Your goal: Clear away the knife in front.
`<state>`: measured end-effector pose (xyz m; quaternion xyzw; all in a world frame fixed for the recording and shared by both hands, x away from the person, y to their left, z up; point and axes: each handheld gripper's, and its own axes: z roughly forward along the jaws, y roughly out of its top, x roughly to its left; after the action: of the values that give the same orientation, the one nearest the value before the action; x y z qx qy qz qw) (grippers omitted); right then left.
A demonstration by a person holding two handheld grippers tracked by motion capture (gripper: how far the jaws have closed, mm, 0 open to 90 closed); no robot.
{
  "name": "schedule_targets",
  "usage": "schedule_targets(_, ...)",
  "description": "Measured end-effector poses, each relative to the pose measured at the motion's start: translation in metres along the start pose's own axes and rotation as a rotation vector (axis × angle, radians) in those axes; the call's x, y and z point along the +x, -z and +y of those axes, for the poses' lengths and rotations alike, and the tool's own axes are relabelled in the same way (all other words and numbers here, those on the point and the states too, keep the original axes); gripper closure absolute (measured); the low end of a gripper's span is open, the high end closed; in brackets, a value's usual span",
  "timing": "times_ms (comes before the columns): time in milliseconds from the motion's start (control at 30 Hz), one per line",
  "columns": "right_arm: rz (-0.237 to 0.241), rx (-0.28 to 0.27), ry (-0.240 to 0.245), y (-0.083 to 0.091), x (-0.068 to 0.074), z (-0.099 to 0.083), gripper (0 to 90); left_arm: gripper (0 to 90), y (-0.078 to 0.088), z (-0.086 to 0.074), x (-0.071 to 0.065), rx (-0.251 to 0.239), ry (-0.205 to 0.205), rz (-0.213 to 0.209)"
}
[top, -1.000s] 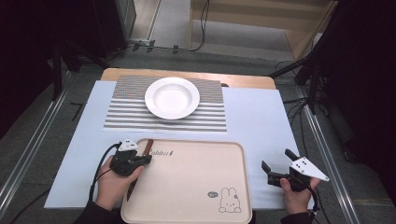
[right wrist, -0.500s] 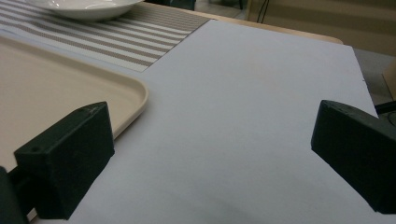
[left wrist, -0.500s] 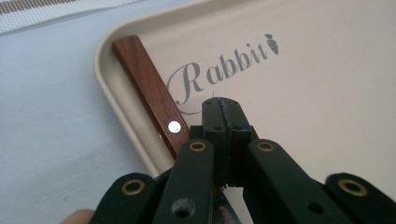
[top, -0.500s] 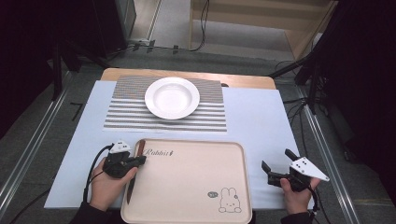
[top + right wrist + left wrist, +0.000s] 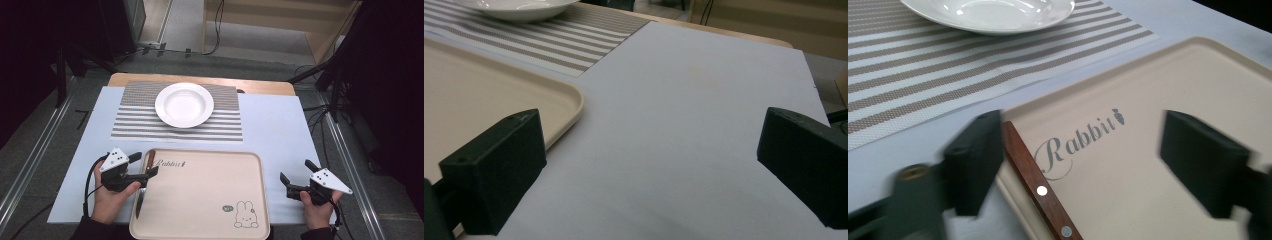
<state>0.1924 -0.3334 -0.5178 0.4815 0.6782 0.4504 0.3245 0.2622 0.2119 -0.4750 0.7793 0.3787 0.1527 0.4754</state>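
Observation:
A knife with a brown wooden handle lies along the left edge of a beige tray printed "Rabbit". My left gripper hovers at that edge and is open. In the left gripper view the handle sits just inside the left jaw of my left gripper, and the jaws stand wide apart. A white plate rests on a striped placemat farther back. My right gripper is open over the pale sheet right of the tray, with nothing between the jaws of this gripper.
A pale blue-white sheet covers the wooden table. The tray's corner and the plate lie to the left in the right gripper view. Dark stands and cables surround the table, and metal rails run along both sides.
My left gripper has drawn back to the left, off the tray's inside to its left edge, and the knife's wooden handle has come into sight. The right gripper has stayed put.

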Motion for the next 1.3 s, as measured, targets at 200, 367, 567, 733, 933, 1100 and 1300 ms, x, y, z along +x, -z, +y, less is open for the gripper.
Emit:
schedule_targets(200,0.001,0.000,0.000,0.000,0.000,0.000,0.0,0.0,0.010,0.000,0.006,-0.055,-0.009,0.009)
schedule_targets(367,0.000,0.000,0.001,0.000,0.000,0.000,0.0,0.0,0.017,-0.001,0.013,-0.081,0.002,0.022)
schedule_targets(567,0.000,0.000,0.001,0.000,0.000,0.000,0.0,0.0,0.027,-0.003,0.022,-0.103,0.007,0.046)
schedule_targets(733,-0.002,0.001,0.001,0.000,0.000,0.000,0.0,0.0,0.036,-0.006,0.031,-0.112,0.015,0.063)
schedule_targets(933,-0.001,0.001,0.001,0.000,0.000,0.000,0.0,0.0,0.045,-0.010,0.043,-0.122,0.026,0.075)
schedule_targets(1100,0.000,0.001,0.000,0.000,0.000,0.000,0.0,0.0,0.053,-0.014,0.052,-0.127,0.040,0.096)
schedule_targets(1300,0.000,0.001,0.000,0.000,0.000,0.000,0.0,0.0,0.062,-0.019,0.062,-0.131,0.053,0.125)
